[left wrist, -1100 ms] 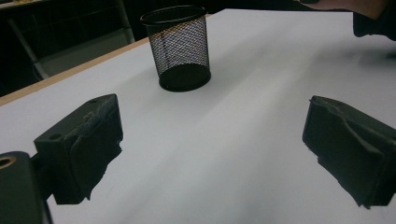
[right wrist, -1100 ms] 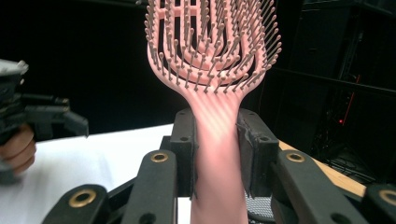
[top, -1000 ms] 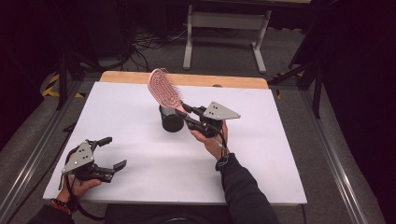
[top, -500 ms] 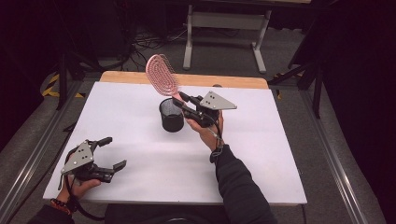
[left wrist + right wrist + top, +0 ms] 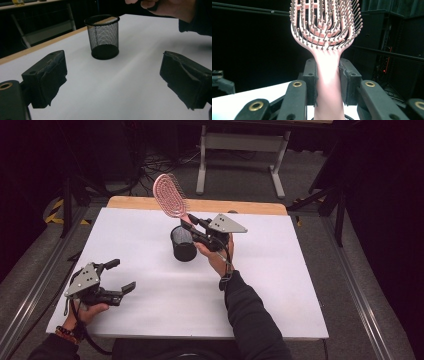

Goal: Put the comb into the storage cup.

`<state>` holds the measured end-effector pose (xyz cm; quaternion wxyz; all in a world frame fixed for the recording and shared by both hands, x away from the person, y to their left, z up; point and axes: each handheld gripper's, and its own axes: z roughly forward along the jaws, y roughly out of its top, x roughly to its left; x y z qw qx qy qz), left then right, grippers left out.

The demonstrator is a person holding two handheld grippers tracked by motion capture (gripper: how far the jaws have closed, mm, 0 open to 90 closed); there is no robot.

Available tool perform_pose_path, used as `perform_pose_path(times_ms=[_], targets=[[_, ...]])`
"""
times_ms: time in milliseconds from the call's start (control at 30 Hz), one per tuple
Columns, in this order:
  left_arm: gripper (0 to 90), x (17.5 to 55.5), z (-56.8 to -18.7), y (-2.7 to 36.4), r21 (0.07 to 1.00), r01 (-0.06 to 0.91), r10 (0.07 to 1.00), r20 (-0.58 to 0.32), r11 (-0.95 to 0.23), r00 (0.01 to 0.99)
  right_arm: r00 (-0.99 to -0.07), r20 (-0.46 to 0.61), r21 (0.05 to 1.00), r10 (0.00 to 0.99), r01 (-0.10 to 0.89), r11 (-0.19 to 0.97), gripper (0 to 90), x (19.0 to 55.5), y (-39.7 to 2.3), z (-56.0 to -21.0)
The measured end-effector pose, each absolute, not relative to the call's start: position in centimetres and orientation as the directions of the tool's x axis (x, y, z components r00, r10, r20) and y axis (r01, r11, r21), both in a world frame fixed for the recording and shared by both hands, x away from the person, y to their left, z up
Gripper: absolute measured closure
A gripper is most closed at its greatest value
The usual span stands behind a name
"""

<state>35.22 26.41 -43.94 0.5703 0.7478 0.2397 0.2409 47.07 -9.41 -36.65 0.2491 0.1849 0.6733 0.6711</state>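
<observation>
In the high view, the right tongs (image 5: 194, 226) are sitting just right of the frame's centre, clamping the handle of a pink hairbrush (image 5: 169, 195). The brush is tilting up and to the left, its oval head reaching toward the top of the frame above the far wooden edge of the table (image 5: 280, 285). Its handle end is hanging over a black mesh cup (image 5: 183, 243), which is standing upright on the white surface just left of the right hand (image 5: 216, 257).

In the right gripper view, the brush (image 5: 325, 27) is rising through the centre of the frame with its bristles facing the camera, and the two black pads (image 5: 347, 80) are pressing on either side of the pink handle. The rim of the cup is peeking in at the bottom edge, directly beneath the handle.

The left tongs (image 5: 121, 276) are lying low at the lower left of the high view, well apart from the cup, with their jaws standing wide and holding nothing. In the left gripper view, the mesh cup (image 5: 103, 36) is sitting upright in the upper centre, looking empty.
</observation>
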Motion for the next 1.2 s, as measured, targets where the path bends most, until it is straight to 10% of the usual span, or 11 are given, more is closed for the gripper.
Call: perform_pose_path(times_ms=[533,1200], targets=[[12.3,42.0,-33.4,18.6,0.996,0.080,0.619,-0.044,-0.030,0.784,-0.810,-0.099,0.995,0.578,-0.092,0.042,69.5,46.1,-8.9,-37.4],[38.6,43.2,-33.0,15.2,0.994,0.072,0.675,-0.112,0.087,0.729,-0.772,-0.187,0.982,0.607,-0.136,0.131,69.5,44.5,-8.7,-39.0]])
